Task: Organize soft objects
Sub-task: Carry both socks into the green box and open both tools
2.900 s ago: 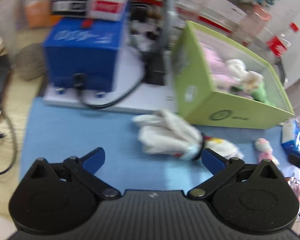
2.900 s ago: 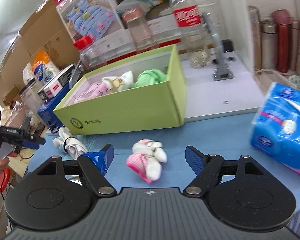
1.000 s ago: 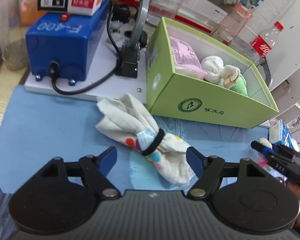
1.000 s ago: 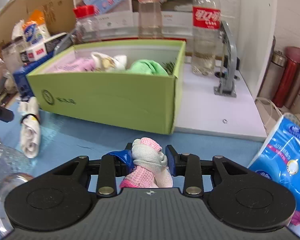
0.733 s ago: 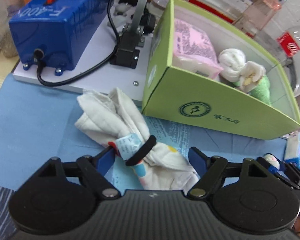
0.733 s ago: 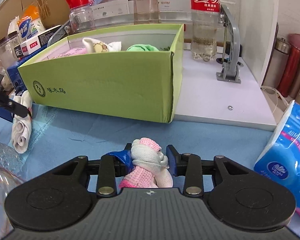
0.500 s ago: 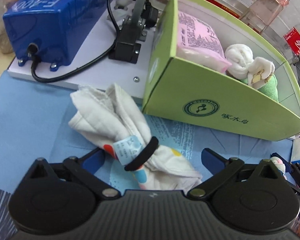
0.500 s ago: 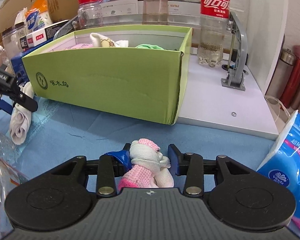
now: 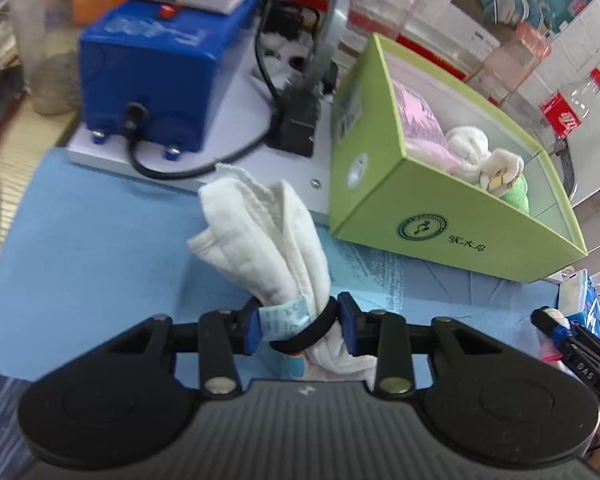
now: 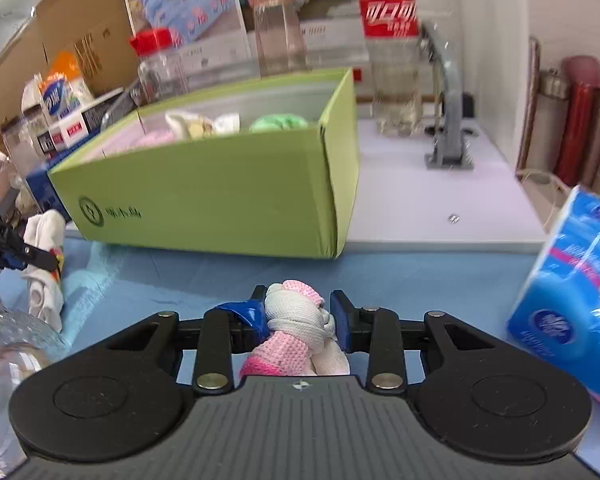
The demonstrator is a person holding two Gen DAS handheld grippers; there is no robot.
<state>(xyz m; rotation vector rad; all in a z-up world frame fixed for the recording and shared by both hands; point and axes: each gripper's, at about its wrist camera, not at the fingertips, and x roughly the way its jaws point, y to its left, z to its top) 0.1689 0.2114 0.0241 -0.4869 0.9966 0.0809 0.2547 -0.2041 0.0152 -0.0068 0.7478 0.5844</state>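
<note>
My left gripper (image 9: 299, 326) is clamped on the white cloth bundle (image 9: 276, 240) at its black band, the loose end fanning ahead of the jaws. My right gripper (image 10: 298, 316) pinches the pink-and-white sock ball (image 10: 296, 328). The green box (image 10: 220, 188) sits beyond both jaws.

Cloth bundles, matt card box and plastic grippers on a blue fabric mat.
White towel bundle (image 9: 276, 236) is coarse woven cloth with stitched hems; sock ball (image 10: 296, 324) is pink and white knit; green box (image 9: 432, 220) is smooth matt cardboard; tissue pack (image 10: 572, 300) is glossy plastic film; blue mat (image 9: 92, 248) is matt cloth; both grippers' bodies are ribbed matt black plastic.
</note>
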